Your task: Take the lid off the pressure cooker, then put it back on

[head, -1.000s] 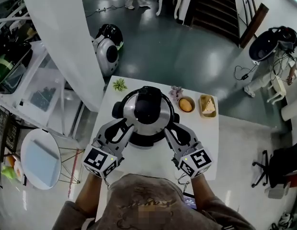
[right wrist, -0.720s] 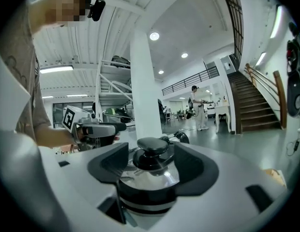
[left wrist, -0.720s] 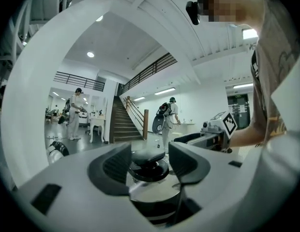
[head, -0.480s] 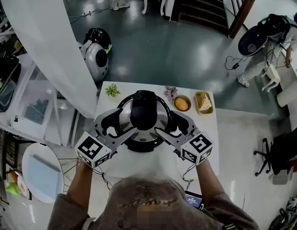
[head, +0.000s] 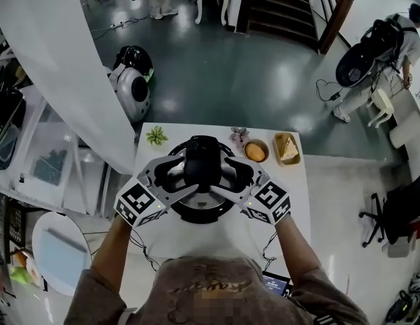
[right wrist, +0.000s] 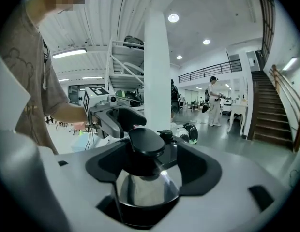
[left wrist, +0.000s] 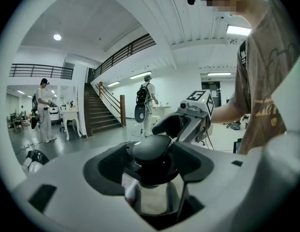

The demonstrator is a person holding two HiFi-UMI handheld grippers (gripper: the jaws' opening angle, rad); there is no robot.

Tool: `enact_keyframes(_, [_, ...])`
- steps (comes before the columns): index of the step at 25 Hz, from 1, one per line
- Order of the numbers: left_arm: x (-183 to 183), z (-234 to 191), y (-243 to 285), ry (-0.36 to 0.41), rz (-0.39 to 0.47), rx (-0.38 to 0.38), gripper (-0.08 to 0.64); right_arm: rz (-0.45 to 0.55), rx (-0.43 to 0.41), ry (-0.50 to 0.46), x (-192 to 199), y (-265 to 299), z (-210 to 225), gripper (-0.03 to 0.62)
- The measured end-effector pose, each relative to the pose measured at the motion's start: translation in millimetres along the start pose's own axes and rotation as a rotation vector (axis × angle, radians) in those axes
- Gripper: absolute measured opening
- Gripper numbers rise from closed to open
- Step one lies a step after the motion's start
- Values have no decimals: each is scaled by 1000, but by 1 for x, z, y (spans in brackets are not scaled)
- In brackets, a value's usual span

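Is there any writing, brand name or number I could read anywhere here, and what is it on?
No readable text anywhere.
Left marker cube, right marker cube: black-and-white square patterns, no letters.
Shirt print: too blurred to read.
Pressure cooker lid: no label shows.

The pressure cooker [head: 202, 162] stands centred on the counter [head: 196, 244]; a plant [head: 156, 136] lies upper left, a bowl [head: 255, 152] and tray [head: 287, 147] upper right.

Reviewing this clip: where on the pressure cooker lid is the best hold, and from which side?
The black handle at the middle of the steel lid: it stands proud of the smooth dome. Come in from opposite sides, where the left gripper and right gripper flank it; their jaws have just been opening, the handle between each pair.
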State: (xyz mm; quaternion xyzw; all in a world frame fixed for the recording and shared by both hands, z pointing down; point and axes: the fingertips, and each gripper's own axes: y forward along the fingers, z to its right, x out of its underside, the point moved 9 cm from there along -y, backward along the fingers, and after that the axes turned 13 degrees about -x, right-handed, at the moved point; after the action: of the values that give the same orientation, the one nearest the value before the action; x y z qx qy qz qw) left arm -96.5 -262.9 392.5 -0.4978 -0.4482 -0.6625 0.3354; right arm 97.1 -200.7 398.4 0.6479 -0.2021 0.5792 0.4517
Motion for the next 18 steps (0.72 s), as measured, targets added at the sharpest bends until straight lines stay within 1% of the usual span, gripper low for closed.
enact_keyframes(7, [2,-4,16,48,-46,62,291,-77,-47,-34,-7,15,5,298])
enact_keyframes(10, [4,-3,20,64,-63,92,290,-89,-61,-34,-8,19,4,298])
enact_keyframes(11, [5,-3,21,69,-68,102,288,-92,-66,-33,-8,20,4,286])
enact_keyframes(13, [5,-4,23,75,-73,120,275,-99,-81,-26,-8,22,5,268])
enact_keyframes(18, [6,-7,26,64,-68,161,264,-100,-114,-8,-7,23,9,268])
